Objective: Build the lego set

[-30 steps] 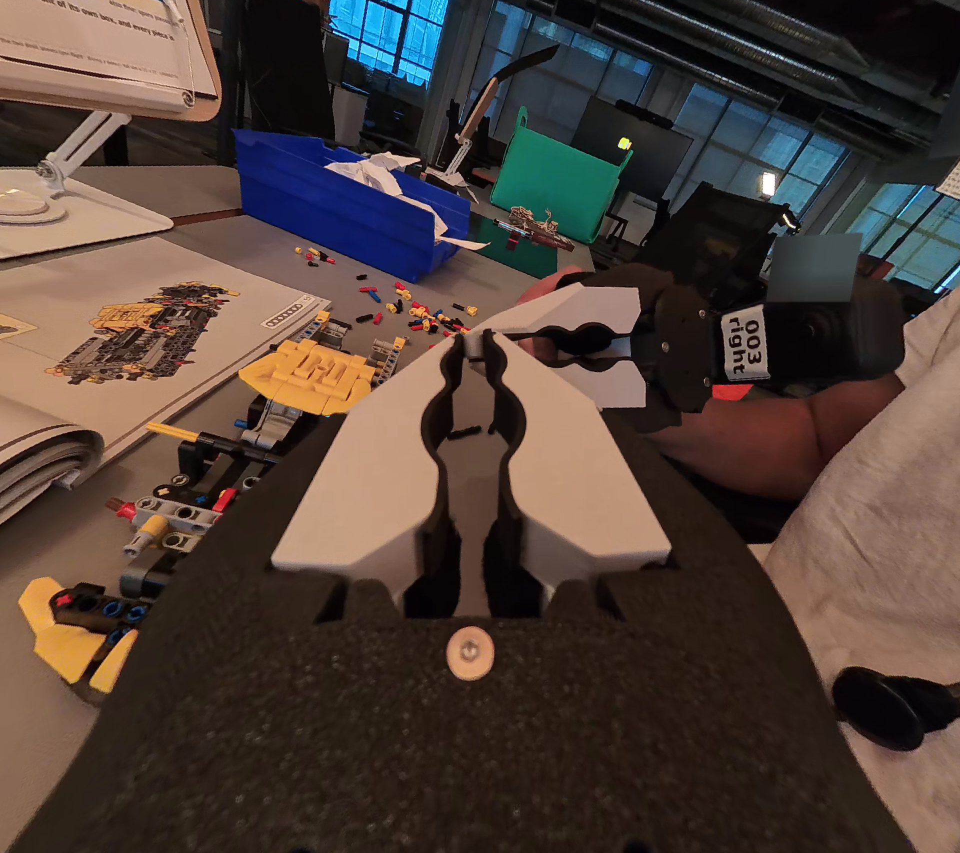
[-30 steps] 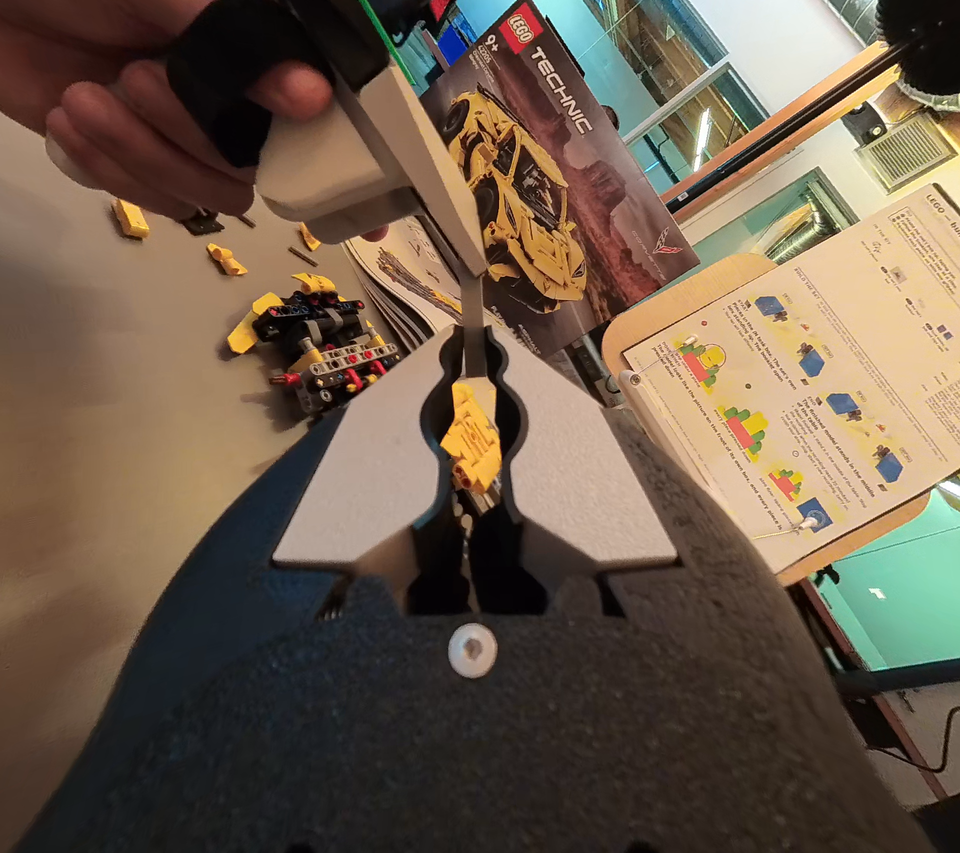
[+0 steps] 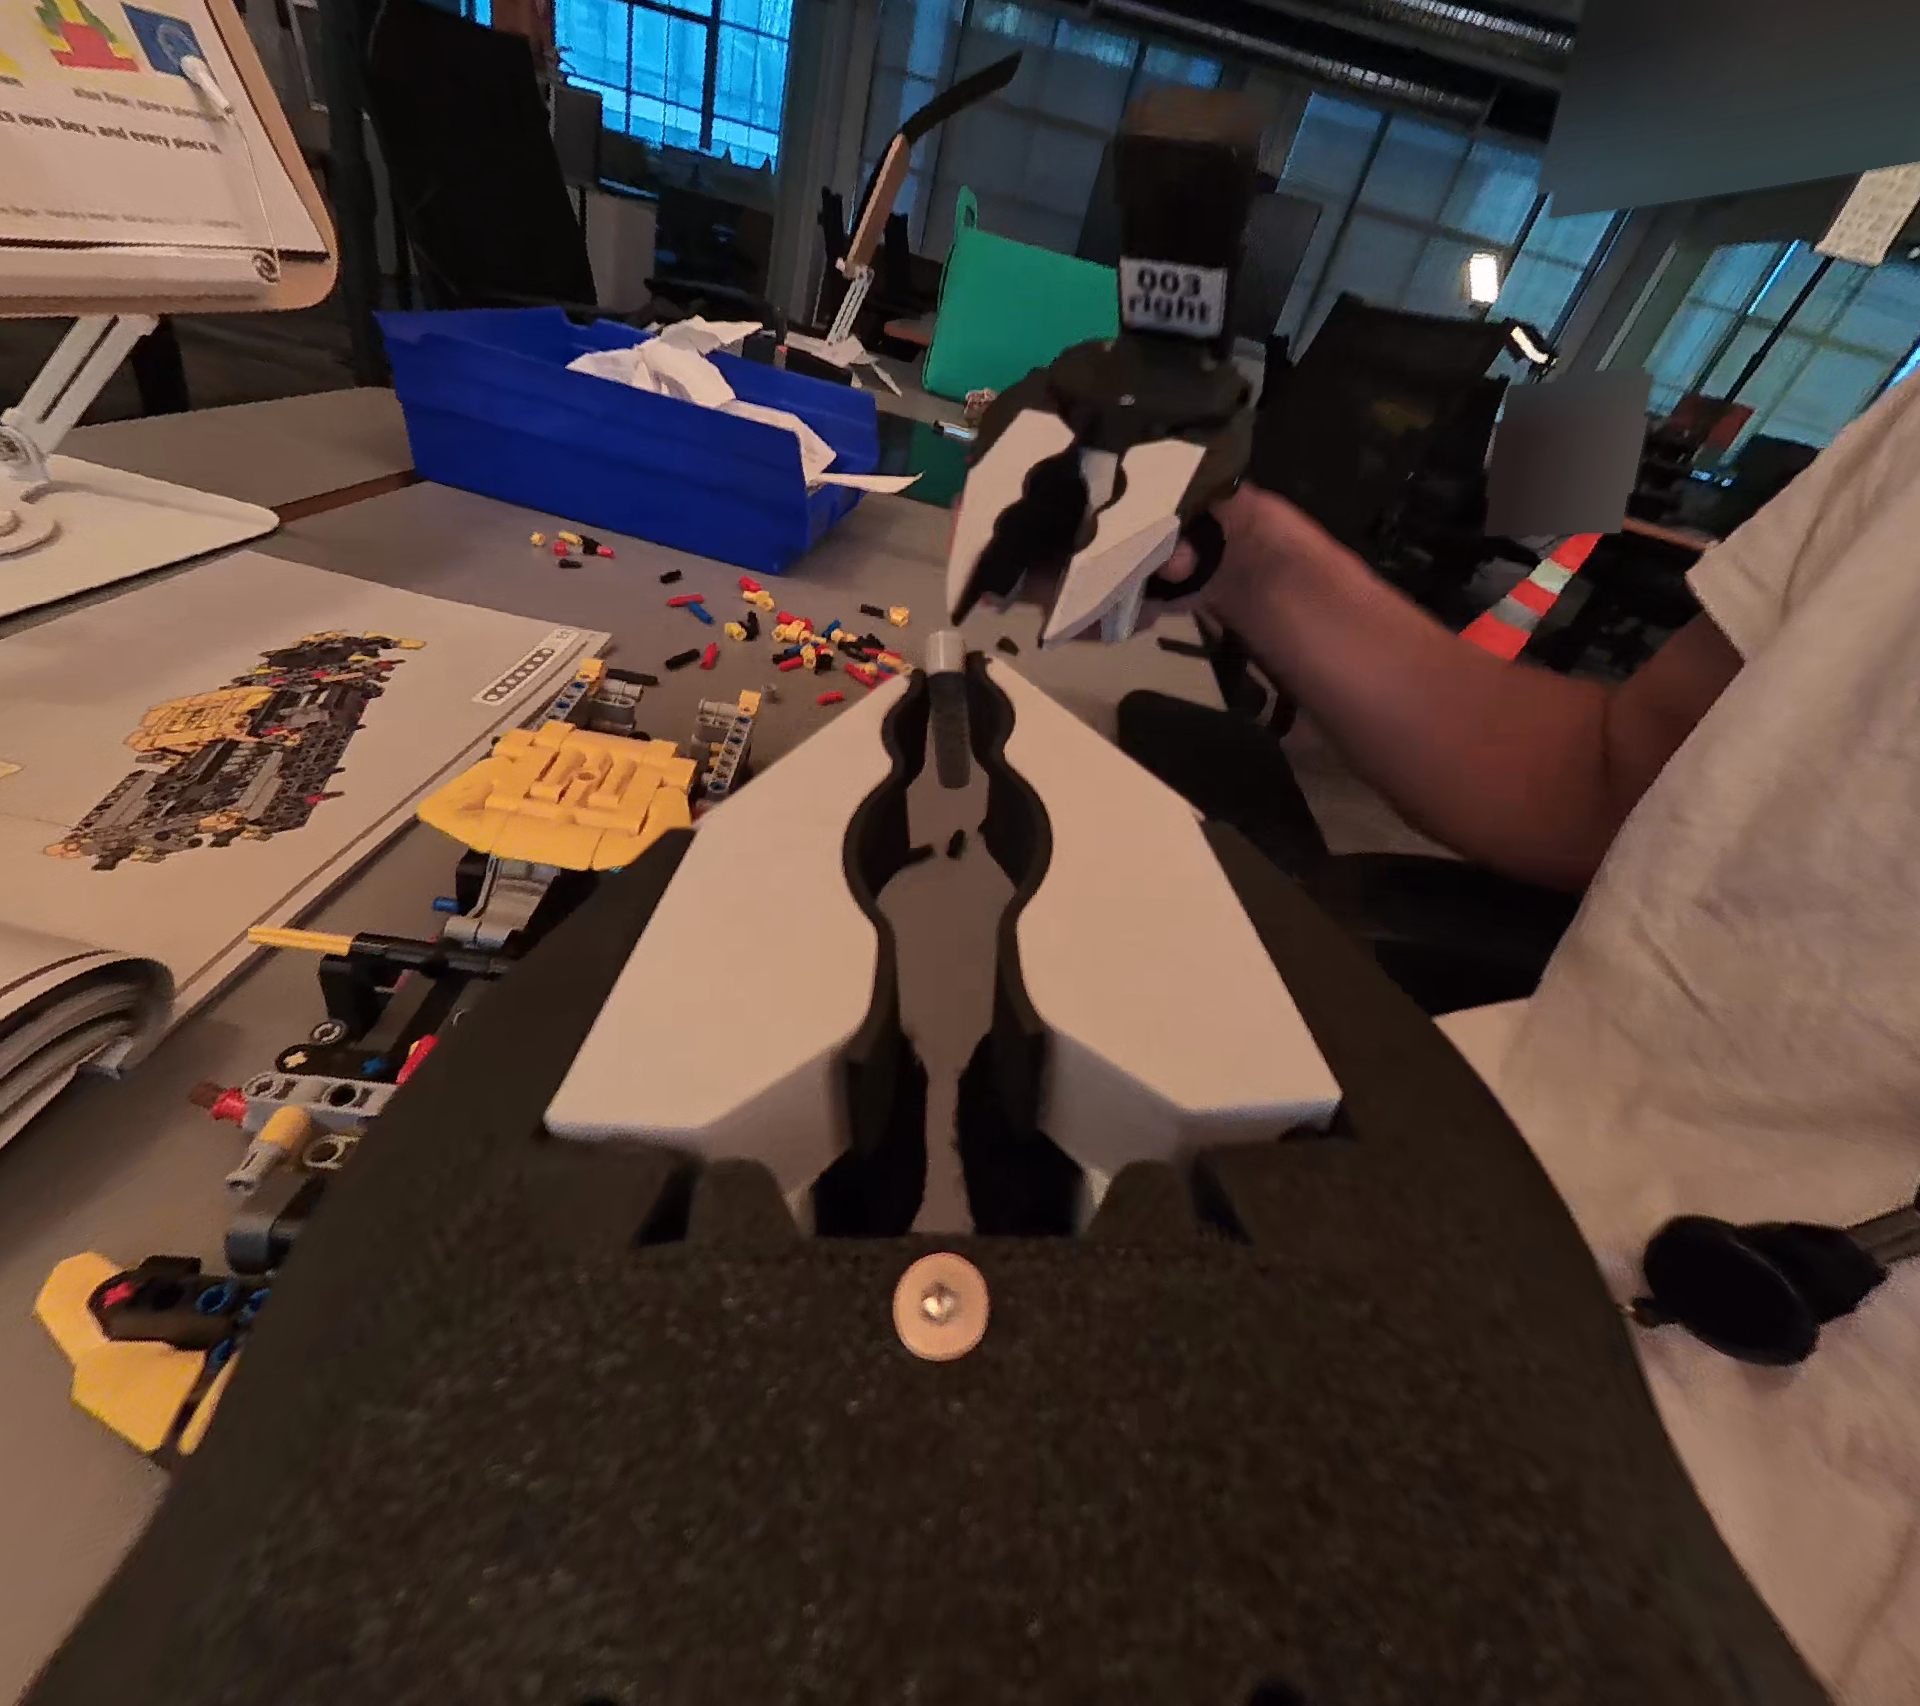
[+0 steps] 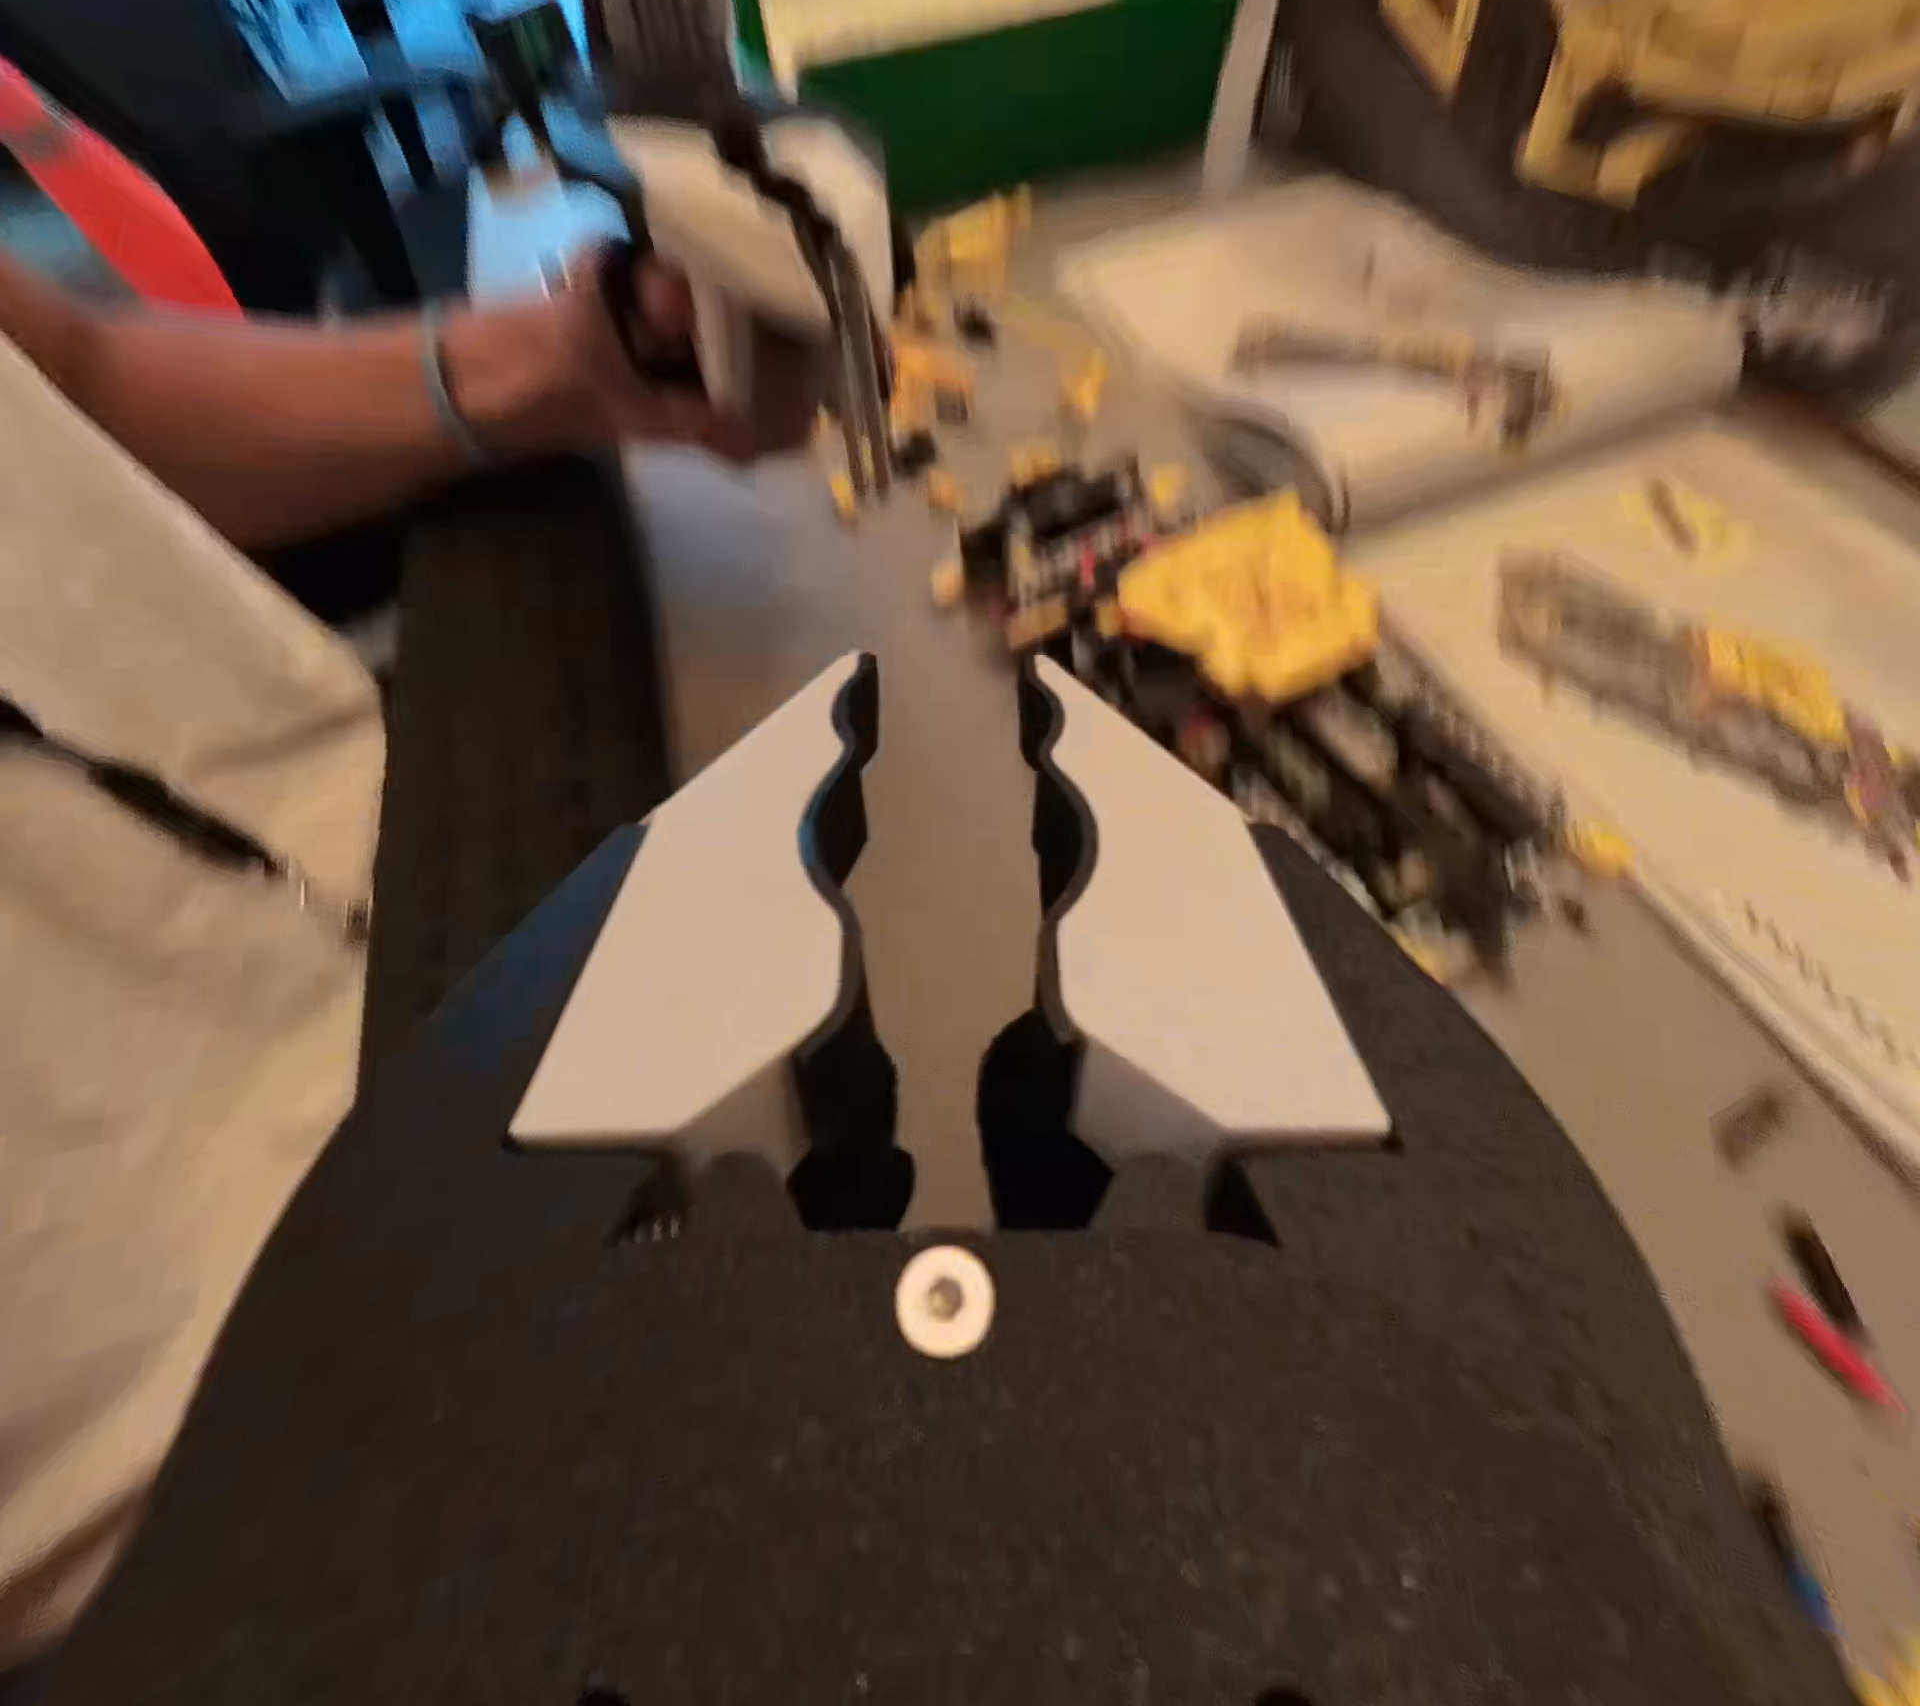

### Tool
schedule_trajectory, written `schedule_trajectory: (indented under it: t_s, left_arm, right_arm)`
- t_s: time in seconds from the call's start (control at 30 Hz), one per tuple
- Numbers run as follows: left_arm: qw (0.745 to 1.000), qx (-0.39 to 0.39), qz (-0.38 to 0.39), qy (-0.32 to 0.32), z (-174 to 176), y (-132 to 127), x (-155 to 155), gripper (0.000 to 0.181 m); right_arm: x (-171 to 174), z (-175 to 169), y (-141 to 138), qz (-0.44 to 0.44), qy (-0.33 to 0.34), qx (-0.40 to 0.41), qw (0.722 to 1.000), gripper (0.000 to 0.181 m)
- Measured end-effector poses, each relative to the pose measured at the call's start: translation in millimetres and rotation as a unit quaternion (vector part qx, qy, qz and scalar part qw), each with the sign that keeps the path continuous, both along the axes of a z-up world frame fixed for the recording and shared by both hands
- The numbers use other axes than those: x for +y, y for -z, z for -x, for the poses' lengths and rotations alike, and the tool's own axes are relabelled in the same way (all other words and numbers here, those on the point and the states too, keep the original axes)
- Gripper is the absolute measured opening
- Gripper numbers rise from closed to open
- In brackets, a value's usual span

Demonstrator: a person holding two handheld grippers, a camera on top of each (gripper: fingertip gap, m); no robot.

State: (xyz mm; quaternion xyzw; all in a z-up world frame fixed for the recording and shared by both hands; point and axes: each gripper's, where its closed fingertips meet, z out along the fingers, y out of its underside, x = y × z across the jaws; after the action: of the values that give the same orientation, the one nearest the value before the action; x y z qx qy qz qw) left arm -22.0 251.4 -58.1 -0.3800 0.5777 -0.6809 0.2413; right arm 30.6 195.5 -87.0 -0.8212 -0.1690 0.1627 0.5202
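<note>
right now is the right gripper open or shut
Open. The right gripper shows bare table between its fingertips, nothing held; in the left wrist view its white fingers are also spread.

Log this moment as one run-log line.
left gripper: shut on grey axle | right gripper: open, empty, view blurred | yellow car assembly: on table

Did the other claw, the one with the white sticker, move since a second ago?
Yes. In the left wrist view the right gripper swung from lying sideways to pointing down, and now sits closer to the blue bin, its jaws apart.
</note>
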Motion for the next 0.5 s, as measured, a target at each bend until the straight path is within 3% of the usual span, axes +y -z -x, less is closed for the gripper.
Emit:
schedule_trajectory:
  t_s: [0.13,0.27,0.5]
  left_arm:
    - [1.0,0.011,-0.016,-0.009,-3.4,6.9,-0.1,0.007]
    - [1.0,0.011,-0.012,-0.003,-2.5,7.0,-1.0,0.007]
    - [1.0,0.013,-0.01,-0.003,-2.7,8.1,-0.9,0.007]
  right_arm:
    - [-44.3,-35.2,52.1,0.135,0.057,-0.094,0.985,0.021]
    - [-63.1,-42.4,94.2,0.158,0.078,-0.152,0.972,0.019]
    - [-81.8,-40.8,125.4,0.196,0.036,-0.097,0.975,0.022]
